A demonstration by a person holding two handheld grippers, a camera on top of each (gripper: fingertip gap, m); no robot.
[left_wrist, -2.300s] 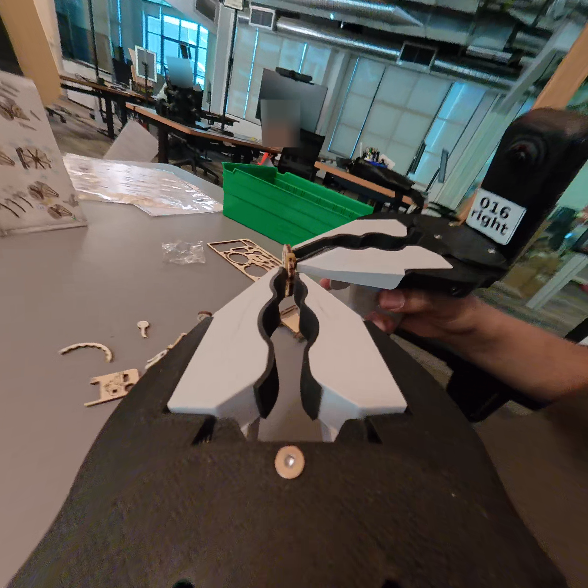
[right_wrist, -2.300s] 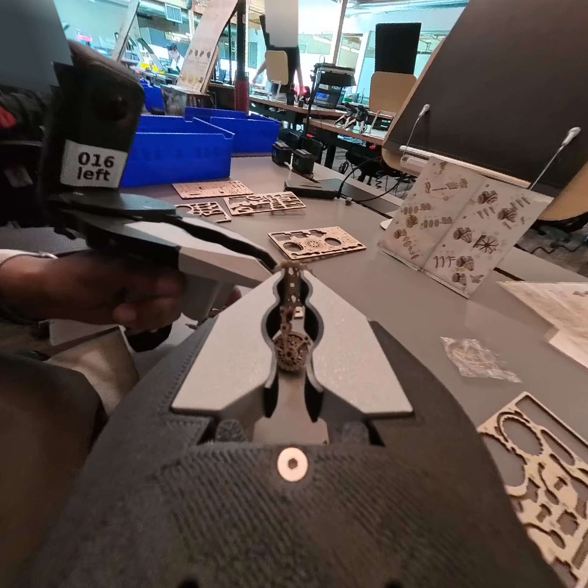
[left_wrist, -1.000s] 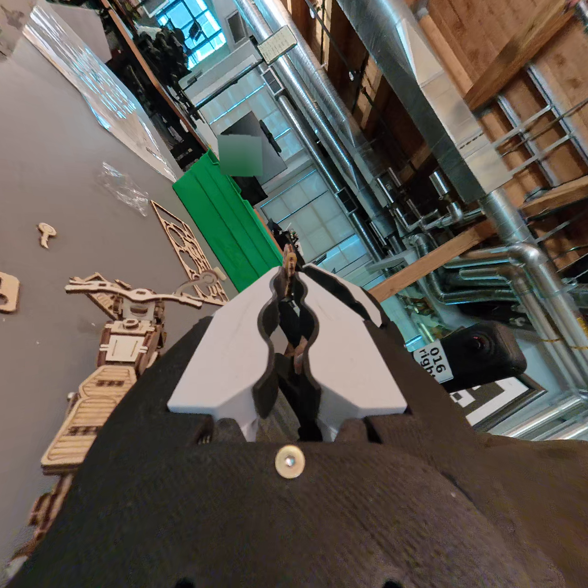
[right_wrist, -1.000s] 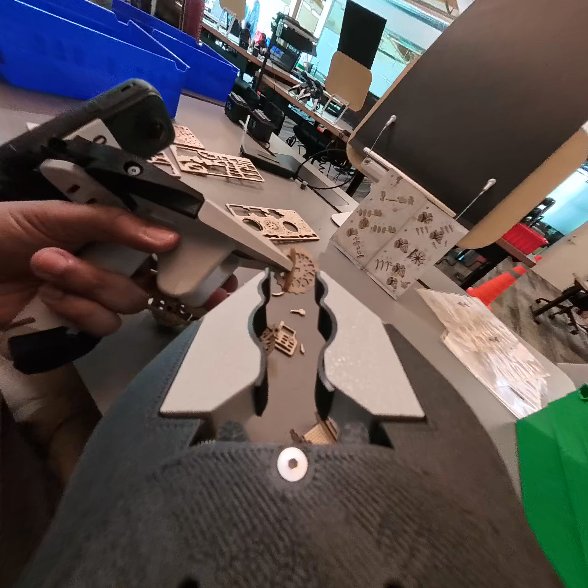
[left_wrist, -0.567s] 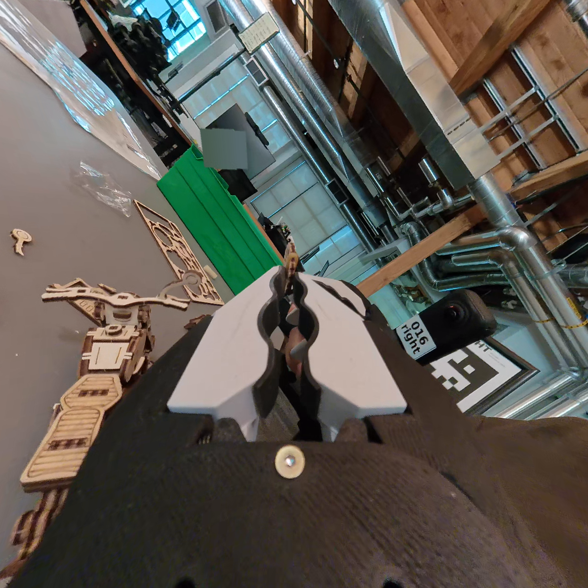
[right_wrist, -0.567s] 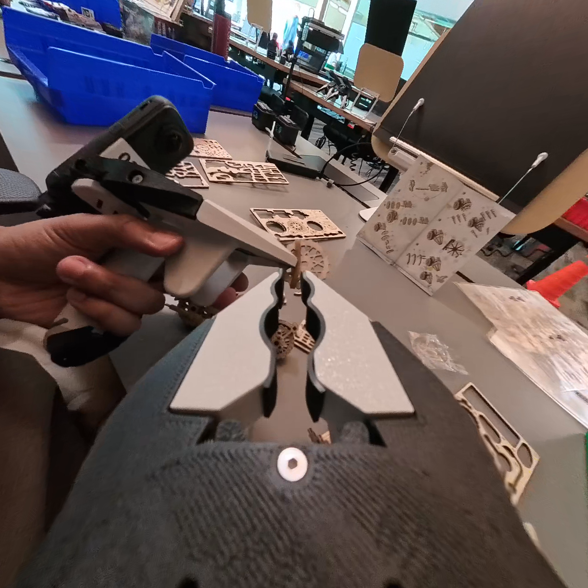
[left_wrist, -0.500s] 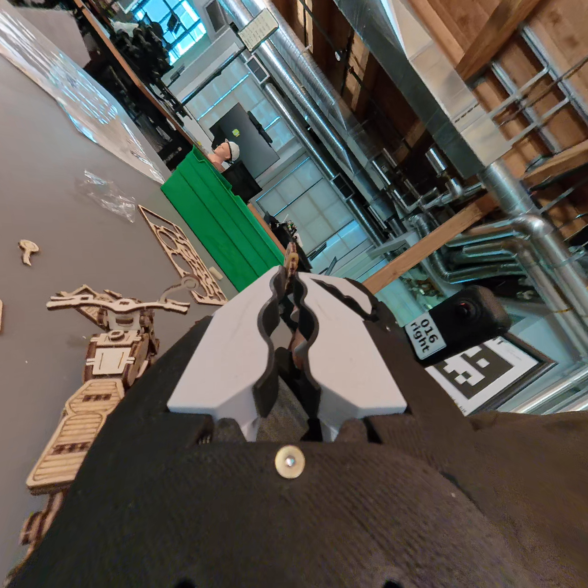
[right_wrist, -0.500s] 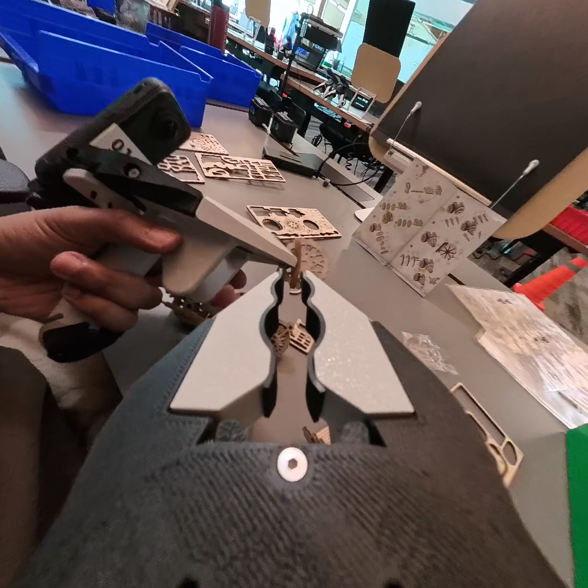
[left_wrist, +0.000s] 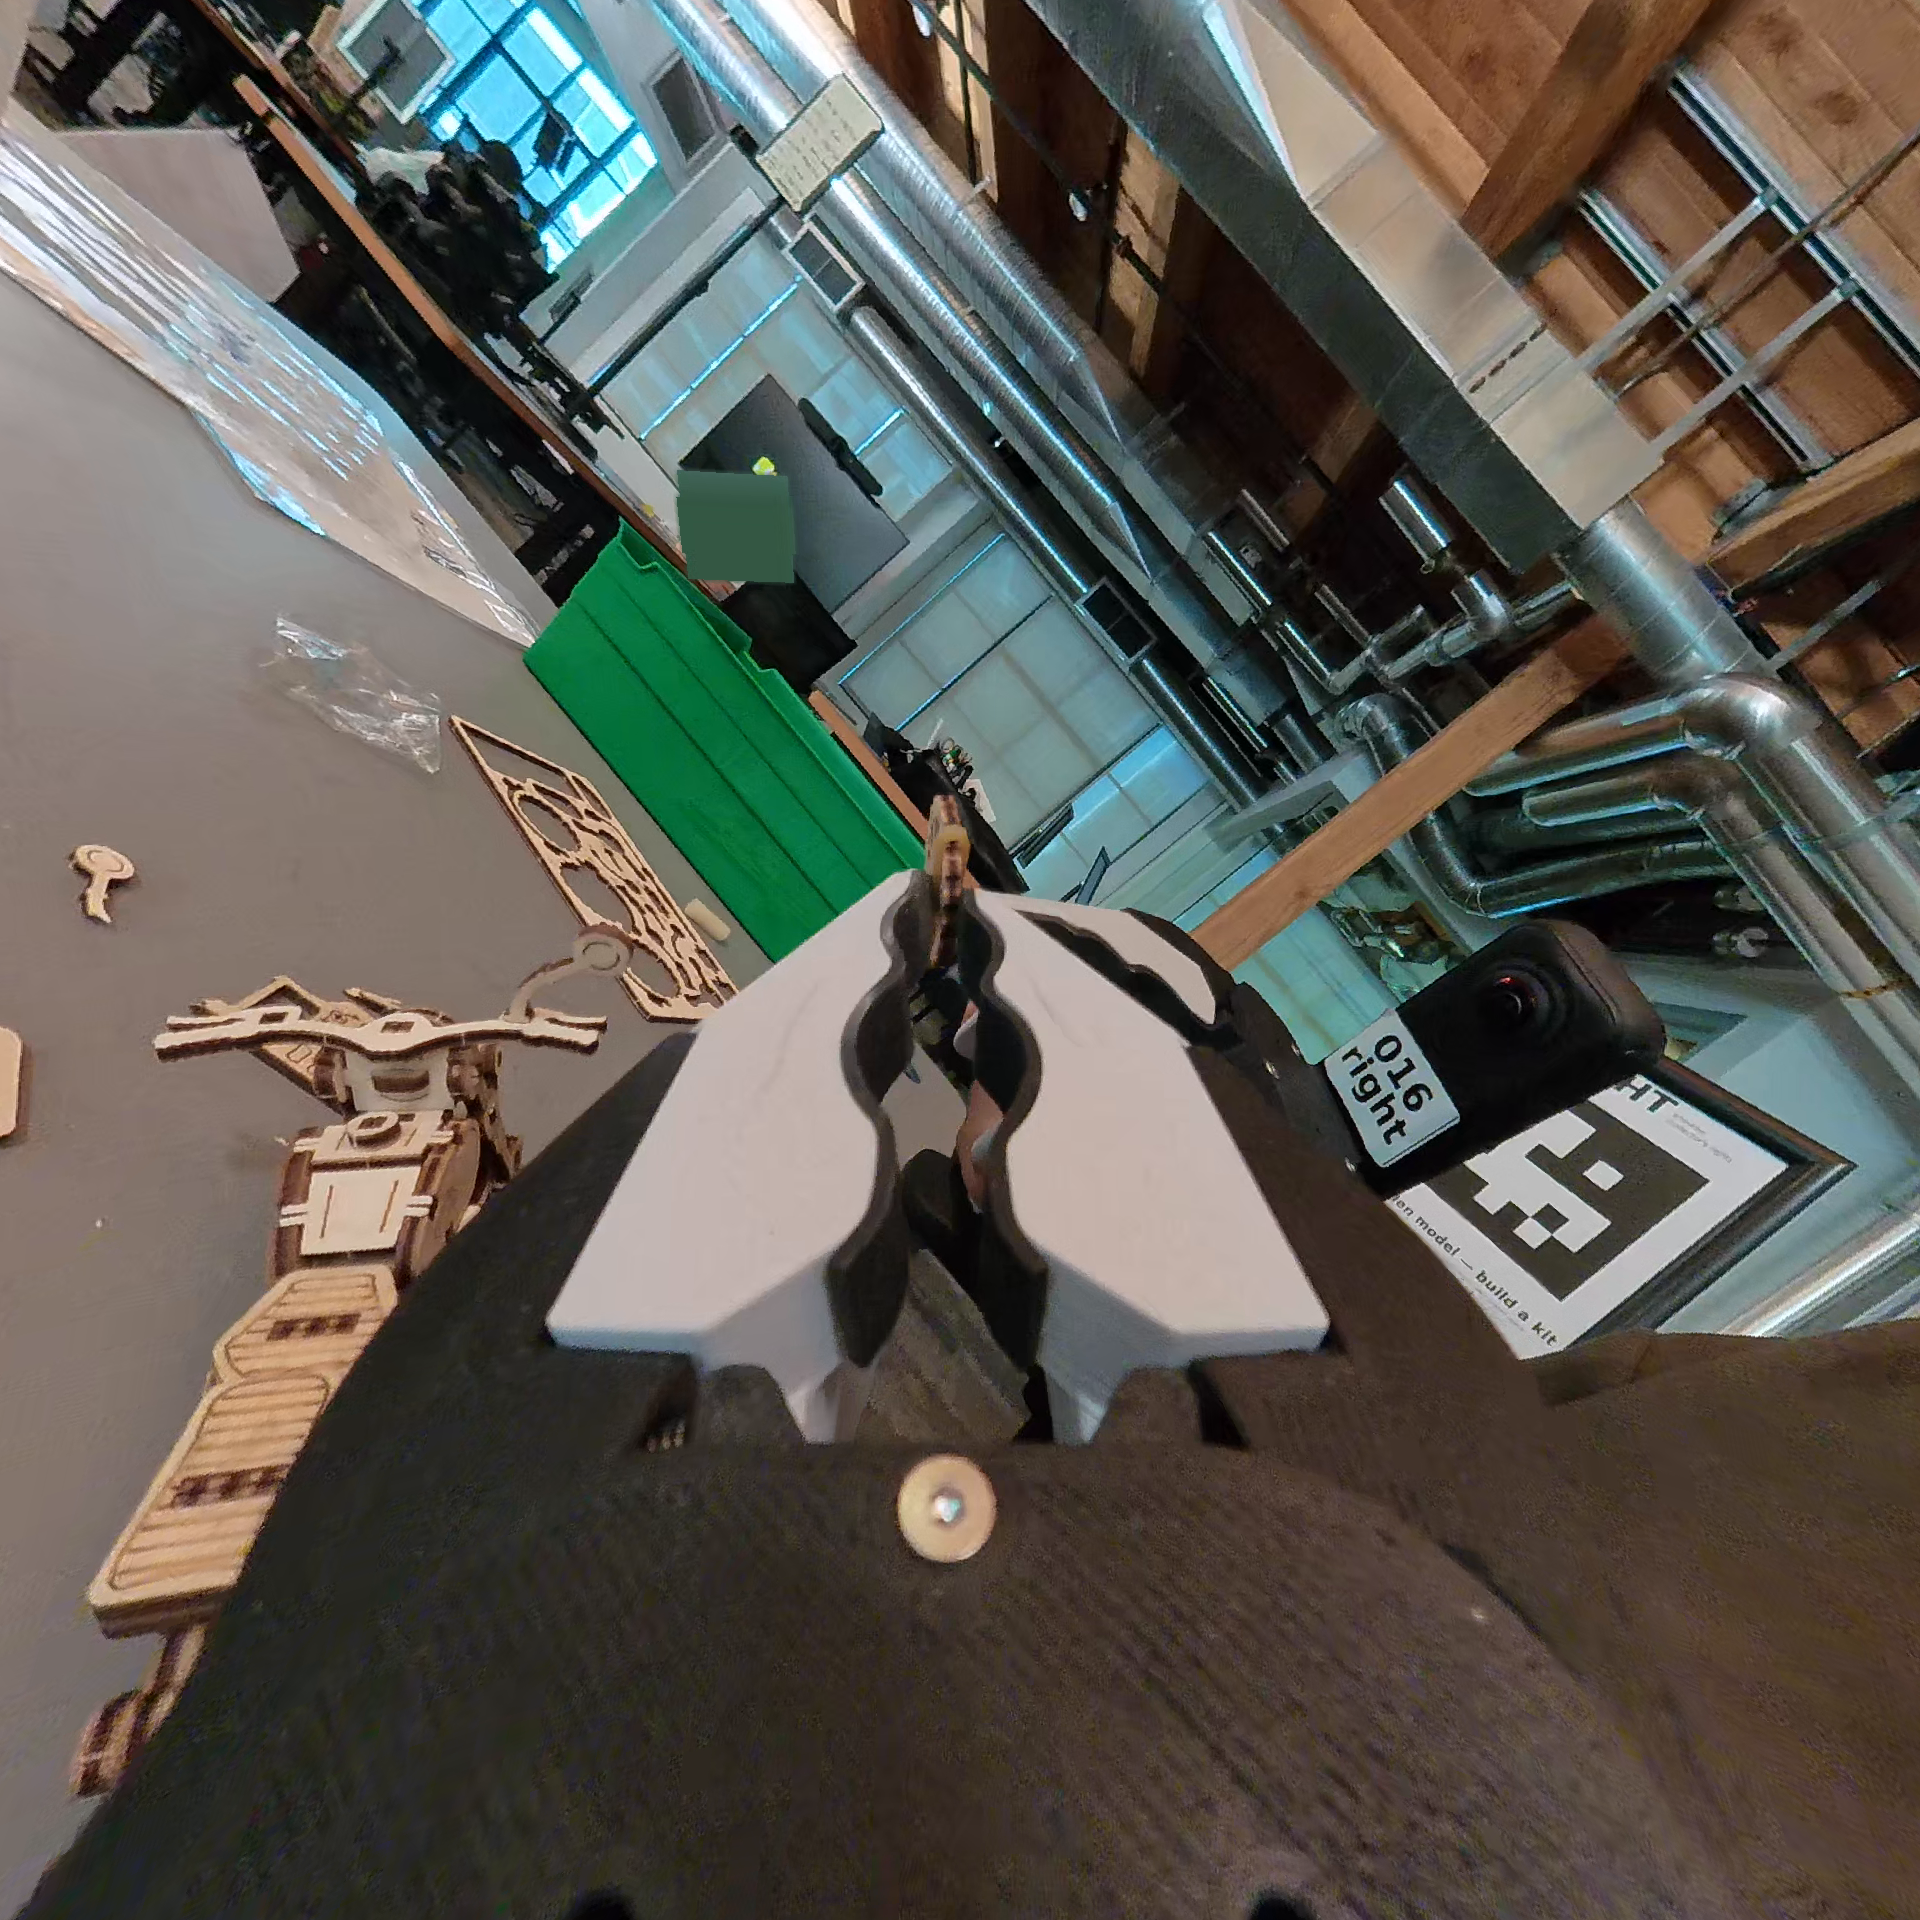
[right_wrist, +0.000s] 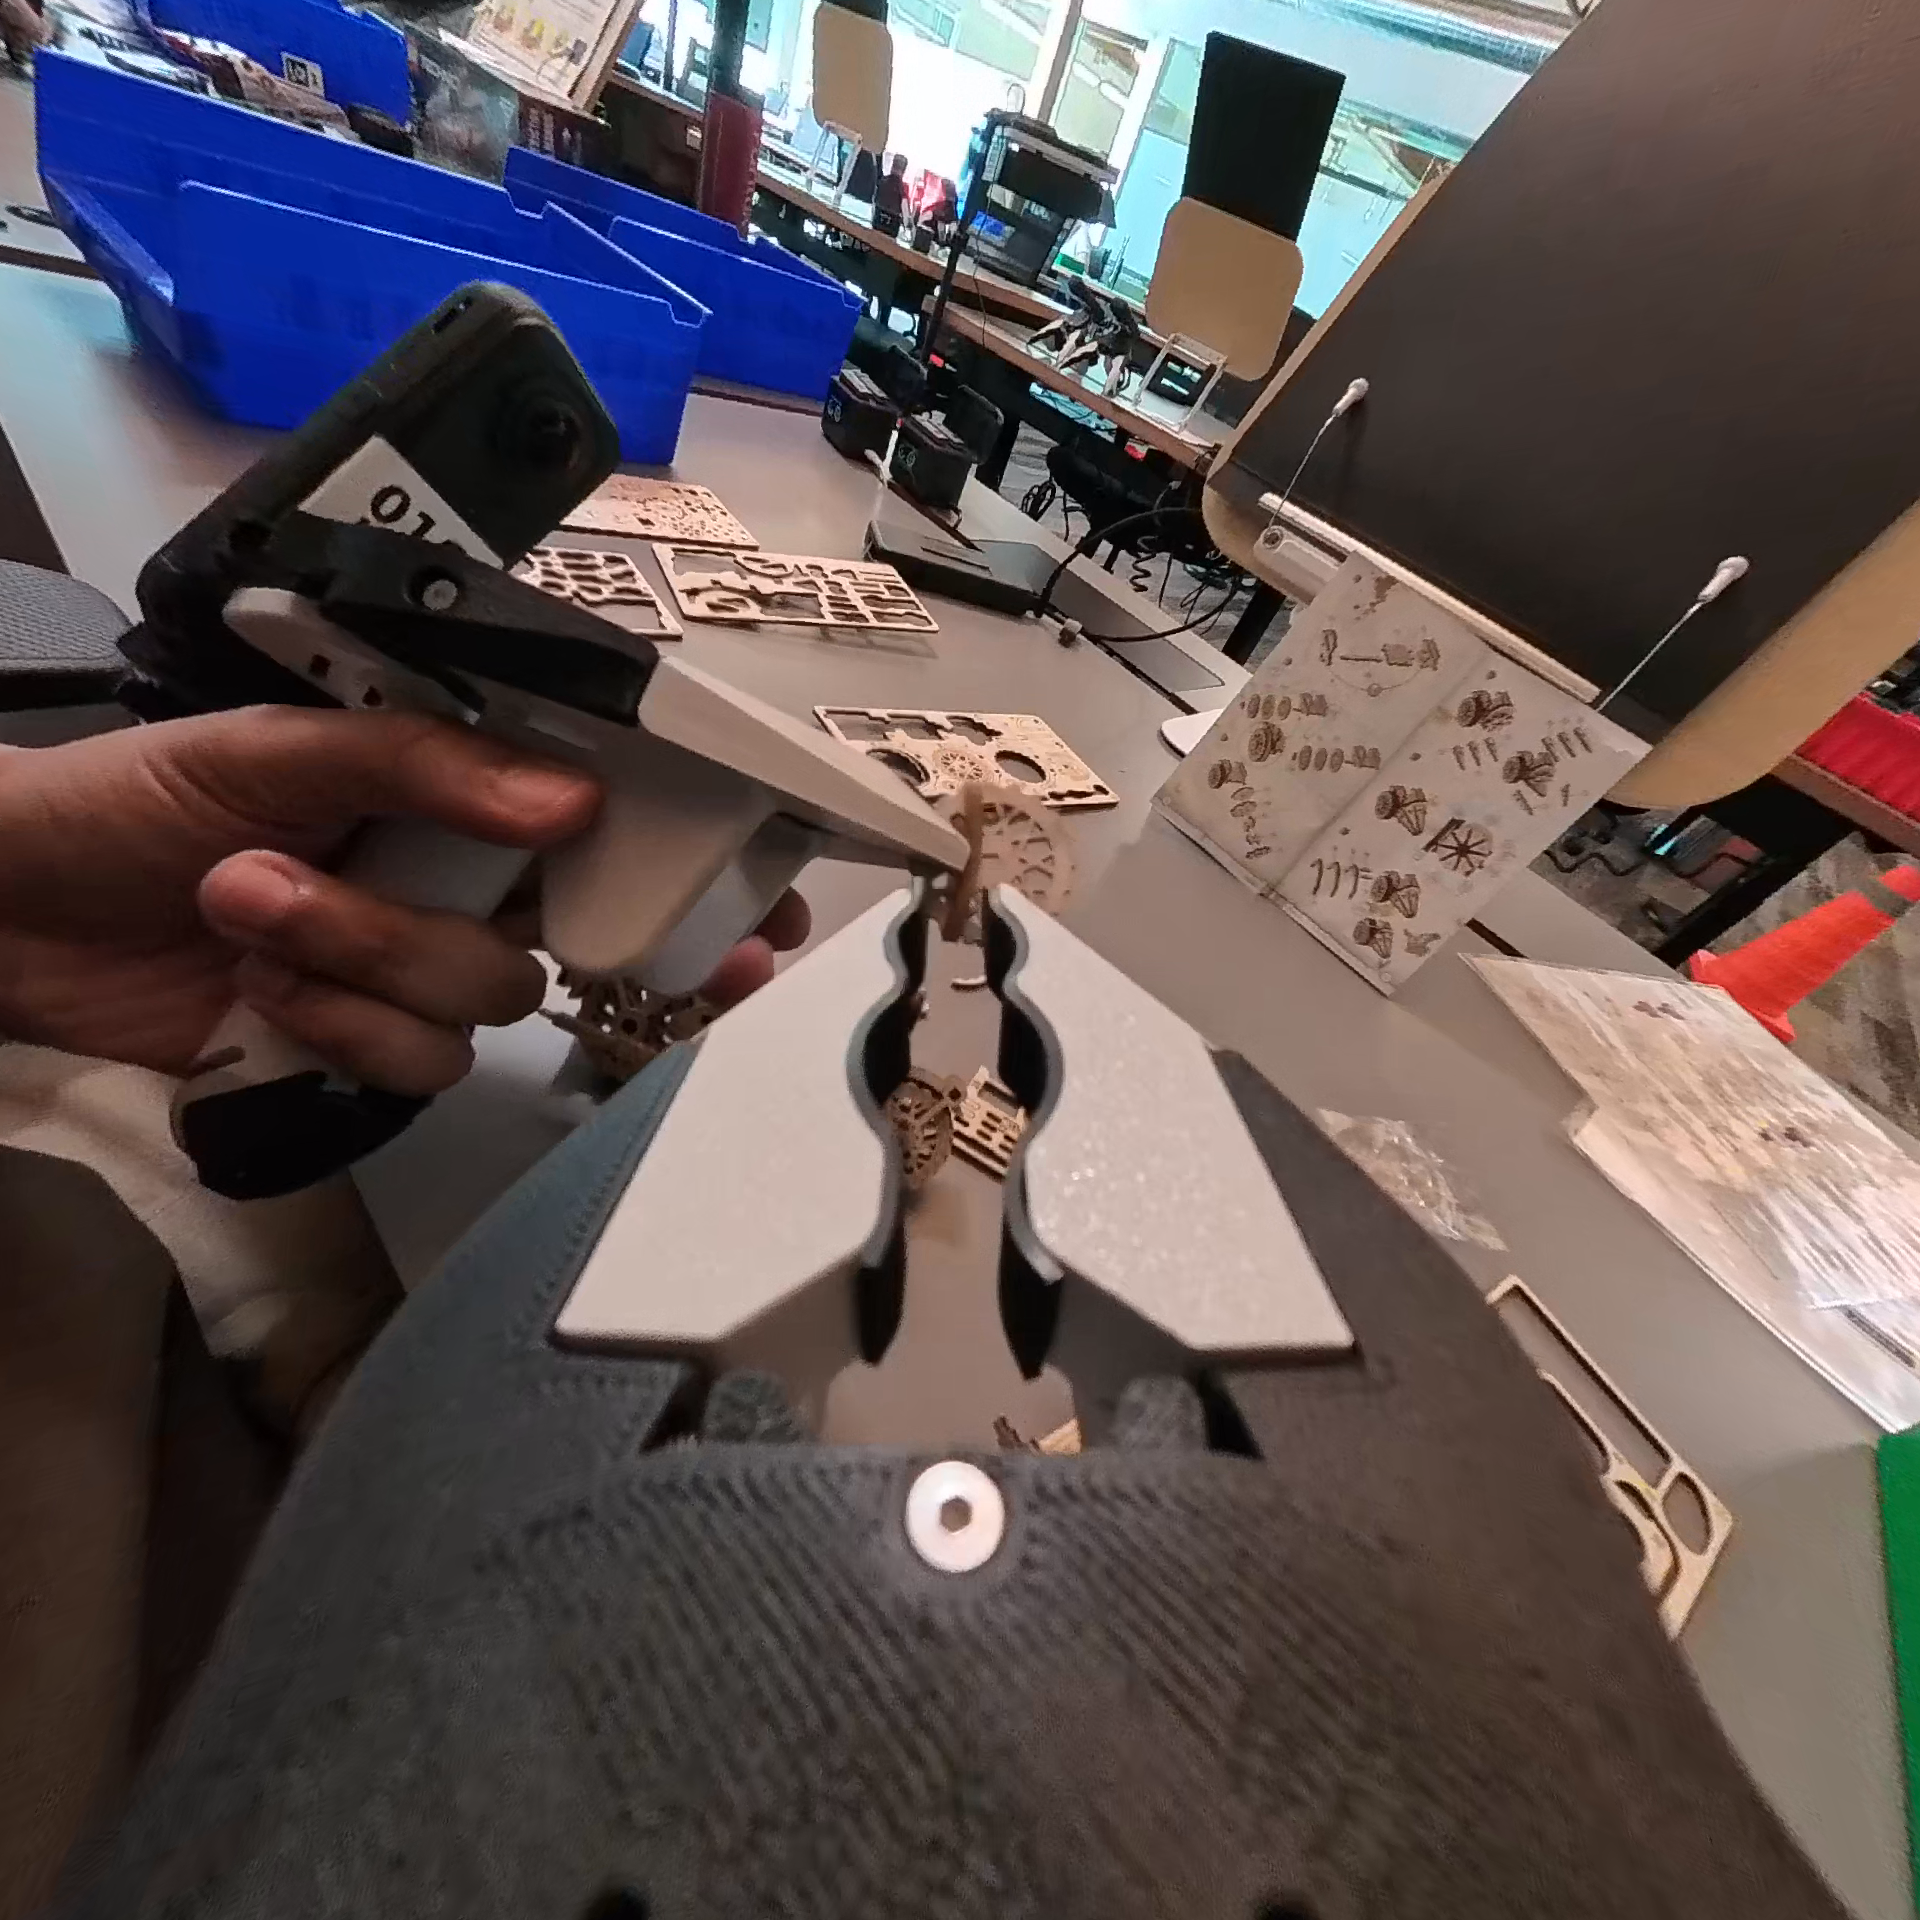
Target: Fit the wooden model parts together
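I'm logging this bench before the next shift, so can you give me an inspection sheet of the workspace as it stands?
Surface: grey table, in use.
Job's things: small wooden part pinched at the left gripper's tips; wooden gear wheel held up where both grippers meet; half-built wooden motorcycle lying on the table.
Clutter: punched-out wooden sheets, loose wooden bits, clear plastic bag, instruction sheet, blue bins, green bin.
Grippers: left gripper shut on the small wooden part; right gripper nearly closed at the wheel's edge, grip unclear.
Cables: black cables behind a flat black device.
Surroundings: open workshop, desks, ceiling ducts.
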